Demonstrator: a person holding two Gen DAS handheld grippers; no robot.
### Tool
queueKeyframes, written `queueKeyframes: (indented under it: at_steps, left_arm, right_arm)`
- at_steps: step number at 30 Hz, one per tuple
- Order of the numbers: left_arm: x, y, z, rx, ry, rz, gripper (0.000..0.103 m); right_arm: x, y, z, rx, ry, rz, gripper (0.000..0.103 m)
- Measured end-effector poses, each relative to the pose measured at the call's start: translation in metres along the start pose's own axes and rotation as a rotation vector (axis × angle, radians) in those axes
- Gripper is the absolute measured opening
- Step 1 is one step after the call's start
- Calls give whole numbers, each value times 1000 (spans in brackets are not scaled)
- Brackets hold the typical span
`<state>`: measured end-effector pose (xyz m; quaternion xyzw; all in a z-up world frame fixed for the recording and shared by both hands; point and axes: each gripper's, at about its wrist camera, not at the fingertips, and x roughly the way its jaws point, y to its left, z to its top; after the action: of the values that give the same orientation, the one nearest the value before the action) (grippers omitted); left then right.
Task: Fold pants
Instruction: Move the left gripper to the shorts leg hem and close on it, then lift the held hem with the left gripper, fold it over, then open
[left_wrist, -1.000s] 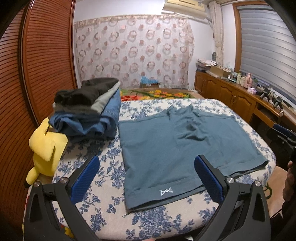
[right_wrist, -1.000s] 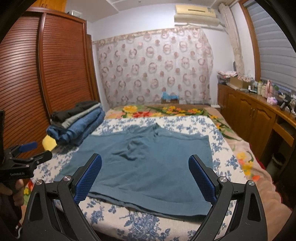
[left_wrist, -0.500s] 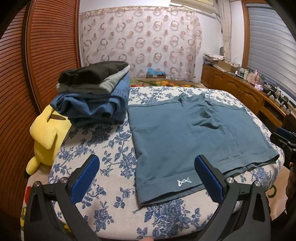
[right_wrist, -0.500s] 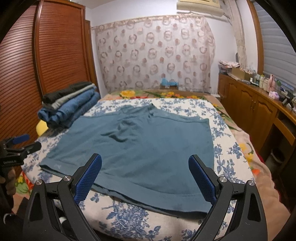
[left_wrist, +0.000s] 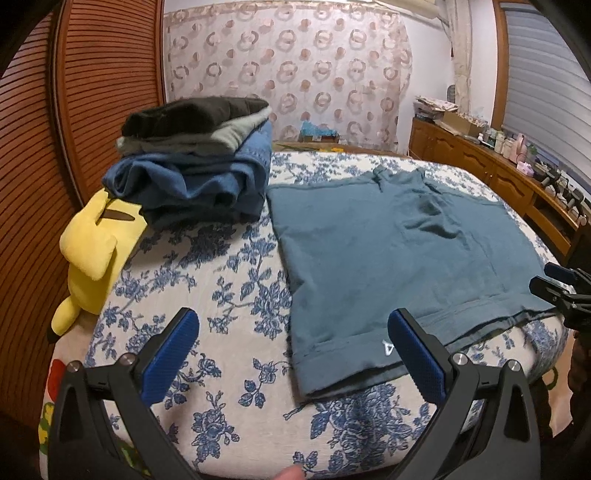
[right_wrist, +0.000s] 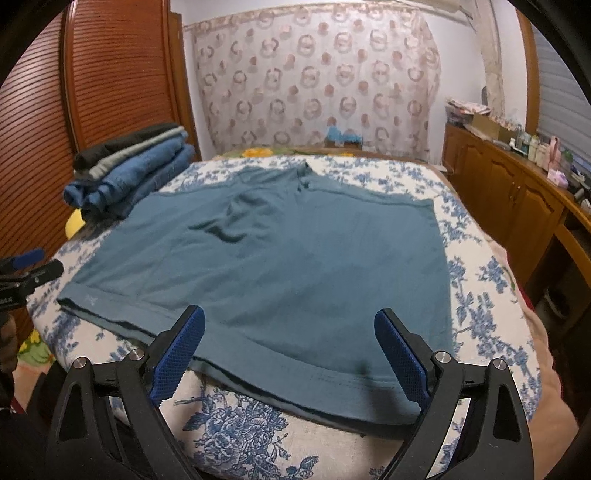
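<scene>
A pair of teal-blue pants (left_wrist: 399, 258) lies flat on the bed, hems toward me; it fills the middle of the right wrist view (right_wrist: 280, 266). My left gripper (left_wrist: 291, 343) is open and empty, low over the near left hem corner with its small white logo (left_wrist: 387, 346). My right gripper (right_wrist: 288, 339) is open and empty, just above the near right hem. Each gripper shows at the edge of the other's view: the right one (left_wrist: 565, 288) and the left one (right_wrist: 26, 269).
A stack of folded clothes (left_wrist: 195, 162) sits at the bed's far left beside the pants, also in the right wrist view (right_wrist: 129, 177). A yellow plush toy (left_wrist: 92, 251) lies at the left bed edge. The floral bedspread (left_wrist: 207, 288) covers the bed. Wooden cabinets (right_wrist: 517, 199) stand right.
Both grippers have moved forward and down toward the near hem of the pants. The pants have not moved. Both stay open.
</scene>
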<state>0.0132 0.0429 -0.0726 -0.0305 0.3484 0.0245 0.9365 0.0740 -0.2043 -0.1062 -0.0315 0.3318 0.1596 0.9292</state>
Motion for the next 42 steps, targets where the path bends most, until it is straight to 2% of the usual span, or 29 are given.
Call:
queueKeyframes:
  at_steps: [2, 7, 12, 19, 21, 26, 29, 37, 42]
  left_arm:
    - [6, 3, -5, 0, 19, -16, 102]
    - [9, 7, -13, -14, 42, -67, 90]
    - [10, 4, -19, -10, 61, -130, 67]
    - [11, -4, -23, 16, 71, -149, 52]
    - [11, -5, -23, 24, 70, -149, 40]
    - [10, -8, -20, 37, 70, -161, 20]
    - [8, -7, -16, 29, 62, -191, 7]
    - [0, -16, 0, 46, 31, -238, 3]
    - [-5, -27, 16, 70, 0, -267, 3]
  right_arm:
    - [5, -1, -3, -2, 16, -2, 93]
    - [3, 3, -4, -11, 20, -7, 92]
    - [-6, 8, 1, -29, 4, -10, 90]
    - [-13, 12, 4, -49, -4, -13, 90]
    - [-16, 14, 5, -53, -6, -13, 88]
    - [-31, 16, 9, -58, -37, -10, 87]
    - [-37, 17, 12, -65, -55, -9, 87]
    - [-33, 9, 10, -50, -46, -13, 87]
    - [-24, 1, 4, -37, -20, -6, 80]
